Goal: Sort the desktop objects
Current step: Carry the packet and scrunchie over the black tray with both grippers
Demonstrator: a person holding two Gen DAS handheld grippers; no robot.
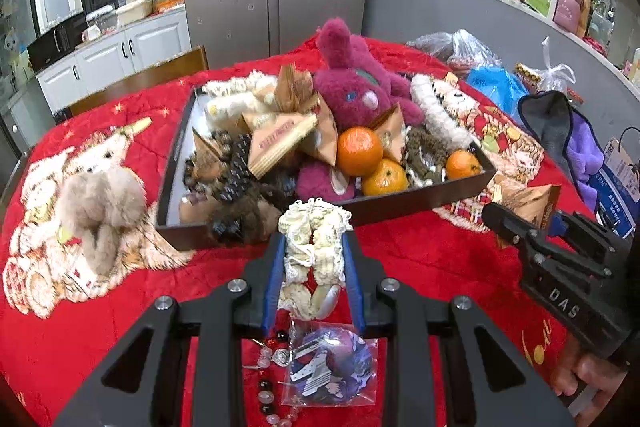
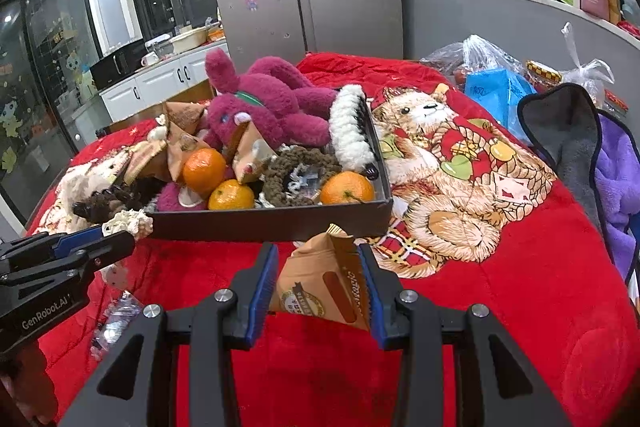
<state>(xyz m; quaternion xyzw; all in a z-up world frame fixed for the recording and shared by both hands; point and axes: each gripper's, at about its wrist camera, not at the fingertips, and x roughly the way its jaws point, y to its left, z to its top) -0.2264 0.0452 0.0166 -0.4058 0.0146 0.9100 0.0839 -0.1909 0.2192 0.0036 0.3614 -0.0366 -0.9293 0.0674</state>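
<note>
My left gripper (image 1: 314, 247) is shut on a cream lace scrunchie (image 1: 314, 239) and holds it just in front of the dark tray (image 1: 400, 205). My right gripper (image 2: 318, 259) is shut on a brown triangular snack packet (image 2: 326, 283), in front of the tray's near wall (image 2: 272, 223). The tray holds a magenta plush bunny (image 1: 356, 83), three oranges (image 1: 359, 151), snack packets, hair clips and scrunchies. The right gripper (image 1: 516, 227) shows at right in the left wrist view; the left gripper (image 2: 120, 233) shows at left in the right wrist view.
A beige fur pom-pom (image 1: 100, 211) lies left of the tray on the red blanket (image 1: 420, 255). A bagged round badge (image 1: 332, 367) and a bead bracelet (image 1: 268, 379) lie below my left gripper. Plastic bags (image 2: 492, 87) and a grey-purple towel (image 2: 580, 147) lie at right.
</note>
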